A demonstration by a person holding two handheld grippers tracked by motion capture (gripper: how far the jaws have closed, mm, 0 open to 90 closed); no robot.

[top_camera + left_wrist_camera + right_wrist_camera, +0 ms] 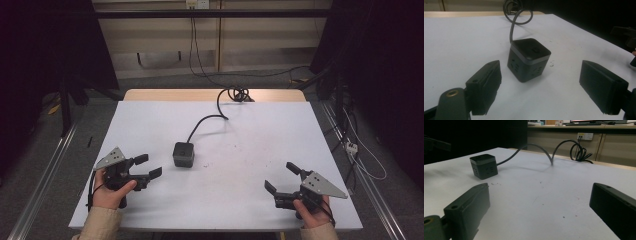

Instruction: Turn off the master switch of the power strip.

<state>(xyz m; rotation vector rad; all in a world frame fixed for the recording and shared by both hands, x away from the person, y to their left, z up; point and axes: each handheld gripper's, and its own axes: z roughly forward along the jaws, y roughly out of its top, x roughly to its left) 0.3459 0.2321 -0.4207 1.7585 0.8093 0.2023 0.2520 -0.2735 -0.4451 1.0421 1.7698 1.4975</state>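
1. I see the cube power socket (183, 153) sitting near the middle of the white surface (250, 200), its cable (205, 121) trailing away.
2. My left tool (149, 166) is just beside it, jaws wide, empty.
3. My right tool (282, 179) is well apart from it, spread and empty.

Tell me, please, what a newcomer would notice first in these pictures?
A black socket cube sits alone near the middle of the white table, its cable looping to the far edge. The left tongs stand open just beside it, empty; the right tongs, also open, wait at the near right.
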